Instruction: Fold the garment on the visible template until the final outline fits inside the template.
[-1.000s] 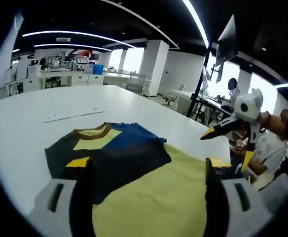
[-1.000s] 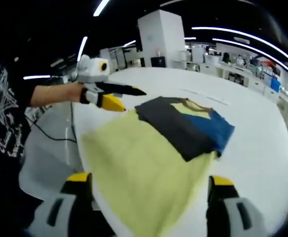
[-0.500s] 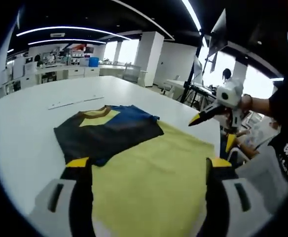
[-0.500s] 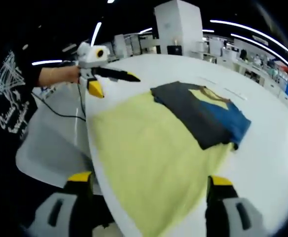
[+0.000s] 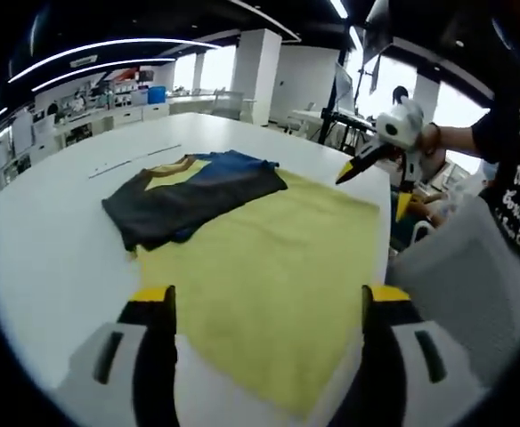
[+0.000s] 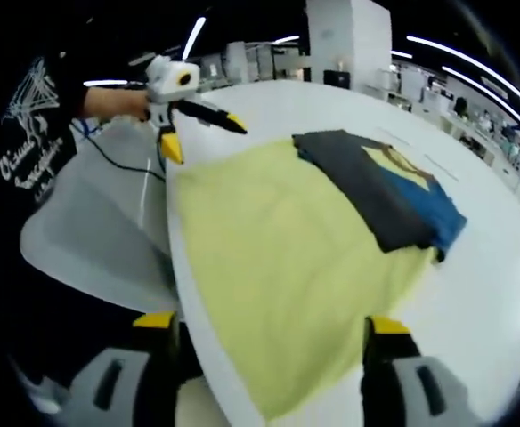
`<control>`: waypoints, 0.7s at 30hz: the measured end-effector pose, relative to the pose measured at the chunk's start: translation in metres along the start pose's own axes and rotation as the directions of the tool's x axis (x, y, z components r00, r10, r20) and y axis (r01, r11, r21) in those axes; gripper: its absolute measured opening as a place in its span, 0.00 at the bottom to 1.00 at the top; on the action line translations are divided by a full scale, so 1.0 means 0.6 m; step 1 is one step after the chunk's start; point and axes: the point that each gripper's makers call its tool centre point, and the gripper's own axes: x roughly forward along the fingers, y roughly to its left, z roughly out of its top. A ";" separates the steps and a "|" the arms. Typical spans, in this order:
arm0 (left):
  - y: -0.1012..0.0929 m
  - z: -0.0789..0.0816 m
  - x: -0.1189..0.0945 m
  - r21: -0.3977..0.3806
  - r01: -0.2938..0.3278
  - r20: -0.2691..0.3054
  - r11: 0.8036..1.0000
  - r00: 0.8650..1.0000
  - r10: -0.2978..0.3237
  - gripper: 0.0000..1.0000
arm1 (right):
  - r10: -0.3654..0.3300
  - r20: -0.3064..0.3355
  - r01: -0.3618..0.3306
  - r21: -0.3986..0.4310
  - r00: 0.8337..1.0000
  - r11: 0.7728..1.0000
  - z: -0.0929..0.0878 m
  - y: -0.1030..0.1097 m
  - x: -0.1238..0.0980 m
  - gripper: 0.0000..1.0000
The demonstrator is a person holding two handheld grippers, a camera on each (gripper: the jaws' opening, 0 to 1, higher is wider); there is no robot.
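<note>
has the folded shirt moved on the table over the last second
No. The folded shirt lies at the far end of the yellow template, partly over its edge, as before; its shift in both views comes from the cameras pulling back.

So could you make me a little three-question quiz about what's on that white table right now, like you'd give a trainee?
1. True or false: the folded garment lies entirely on the yellow template.
2. Multiple choice: both grippers are A) clamped on the garment, B) open and holding nothing, C) resting on the white table.
3. Fill in: in the left gripper view, the right gripper hovers beyond the template's far ____.

Key
1. False: it overlaps the template's far end and partly lies on the table.
2. B: the left gripper and the right gripper have spread jaws, nothing between them.
3. Corner.
</note>
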 end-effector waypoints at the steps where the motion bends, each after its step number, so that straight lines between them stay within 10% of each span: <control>1: -0.001 -0.005 -0.001 0.002 0.001 -0.008 1.000 1.000 -0.001 0.81 | -0.001 -0.004 0.001 -0.003 1.000 1.000 -0.003 0.000 0.001 0.82; 21: -0.031 -0.086 -0.008 0.096 0.065 -0.165 0.993 0.985 -0.048 0.63 | -0.014 -0.127 0.000 -0.103 0.992 0.995 -0.053 0.001 0.006 0.64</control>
